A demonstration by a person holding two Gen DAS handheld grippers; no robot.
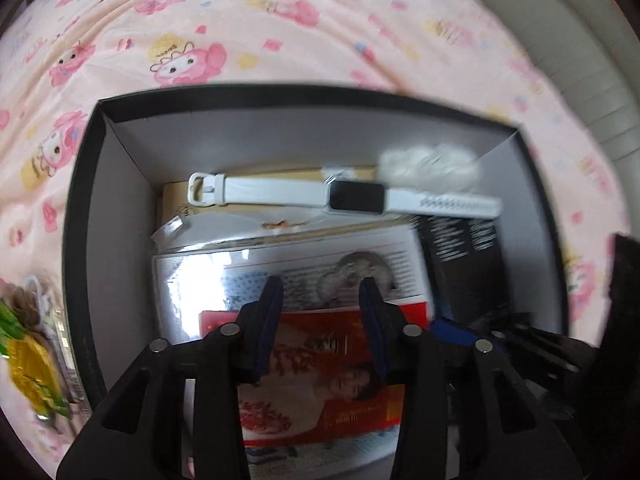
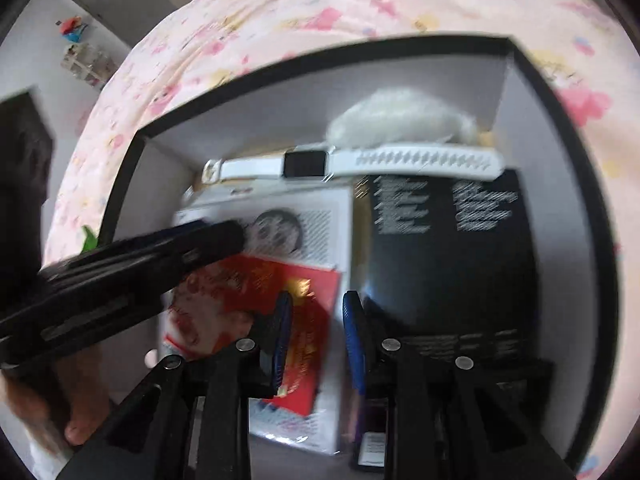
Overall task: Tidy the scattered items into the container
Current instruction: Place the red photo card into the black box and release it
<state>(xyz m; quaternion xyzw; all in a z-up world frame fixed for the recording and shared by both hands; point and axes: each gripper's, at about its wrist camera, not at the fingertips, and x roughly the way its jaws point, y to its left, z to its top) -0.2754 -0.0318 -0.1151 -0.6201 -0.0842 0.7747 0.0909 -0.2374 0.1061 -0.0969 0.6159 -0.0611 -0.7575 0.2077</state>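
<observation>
A black container (image 1: 280, 94) with grey inner walls sits on a pink cartoon-print sheet. Inside lie a white smartwatch (image 1: 356, 196), a white fluffy item (image 1: 432, 164), a white printed box (image 1: 192, 280), a red packet (image 1: 320, 360) and a black box (image 1: 460, 248). My left gripper (image 1: 320, 292) hangs open over the red packet with nothing between its fingers. In the right wrist view the container (image 2: 360, 46) holds the same watch (image 2: 304, 164), red packet (image 2: 316, 280) and black box (image 2: 440, 260). My right gripper (image 2: 318, 312) stands open above them, holding nothing. The left gripper (image 2: 216, 240) reaches in from the left.
A yellow and green snack packet (image 1: 28, 360) lies on the sheet just outside the container's left wall. A person's hand (image 2: 80, 408) holds the left gripper. Beyond the bed are a grey wall, a door and a small shelf (image 2: 86, 62).
</observation>
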